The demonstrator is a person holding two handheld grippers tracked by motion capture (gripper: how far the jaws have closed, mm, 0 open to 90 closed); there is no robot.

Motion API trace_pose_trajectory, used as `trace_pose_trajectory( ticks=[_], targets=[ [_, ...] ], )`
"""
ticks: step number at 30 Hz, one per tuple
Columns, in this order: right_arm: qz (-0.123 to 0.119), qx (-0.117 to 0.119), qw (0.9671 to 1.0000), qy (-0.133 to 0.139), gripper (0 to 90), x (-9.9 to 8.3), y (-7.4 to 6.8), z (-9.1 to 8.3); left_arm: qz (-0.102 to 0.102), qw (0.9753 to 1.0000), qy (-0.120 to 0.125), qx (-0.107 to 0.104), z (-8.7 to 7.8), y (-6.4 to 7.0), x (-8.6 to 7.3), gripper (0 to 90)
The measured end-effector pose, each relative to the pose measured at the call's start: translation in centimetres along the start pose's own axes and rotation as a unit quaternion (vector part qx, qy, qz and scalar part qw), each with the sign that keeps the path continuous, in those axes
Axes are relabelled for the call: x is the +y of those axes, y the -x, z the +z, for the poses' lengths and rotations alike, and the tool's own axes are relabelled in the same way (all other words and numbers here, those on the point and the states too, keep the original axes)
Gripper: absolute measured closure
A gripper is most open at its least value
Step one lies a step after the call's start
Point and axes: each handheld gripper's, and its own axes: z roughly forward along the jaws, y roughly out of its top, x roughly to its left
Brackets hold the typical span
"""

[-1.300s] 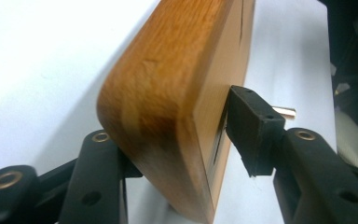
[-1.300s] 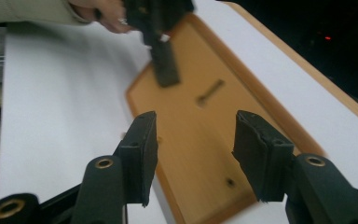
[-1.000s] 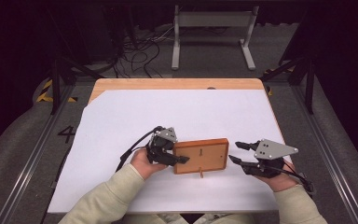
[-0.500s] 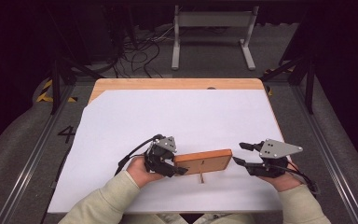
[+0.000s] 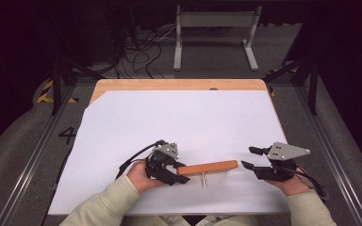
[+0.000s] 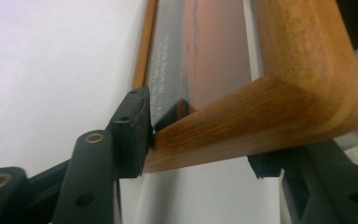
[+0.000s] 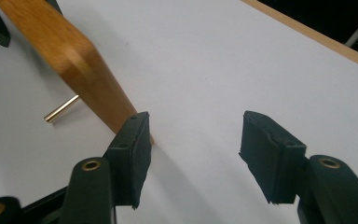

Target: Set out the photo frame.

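Firstly, left claw (image 5: pixel 178 175): clamped on the left end of the wooden board (image 5: pixel 207 167), jaws pressing both faces, as the left gripper view shows (image 6: pixel 200 135).
Right claw (image 5: pixel 250 157): jaws spread apart, gripping nothing, just right of the board's free end (image 7: pixel 86 70).
Wooden board: near-centre of the desk, turned up on edge, running left to right.
Brass pin (image 5: pixel 204 179): sticks out from the board toward the near side.
Surface: white sheet (image 5: pixel 179 122) covers the desk (image 5: pixel 179 84); bare wood shows along the far edge.
Room: dark grey floor, tangled cables (image 5: pixel 141 49) and a metal stand (image 5: pixel 214 33) beyond the far edge.
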Motion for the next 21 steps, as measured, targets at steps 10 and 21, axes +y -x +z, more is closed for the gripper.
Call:
trace_pose_trajectory(
  ticks=[10,21],
  targets=[
    [0.004,0.001,1.0,-0.008,41.2,-0.4,-0.1,0.2,0.0,1.0,0.0,-0.009,0.0,0.4,-0.2,37.2],
    [0.006,0.013,0.9996,-0.025,41.4,-0.9,-0.5,0.9,0.008,0.9989,0.045,0.003,-2.4,1.1,-1.3,28.0]
  ],
)
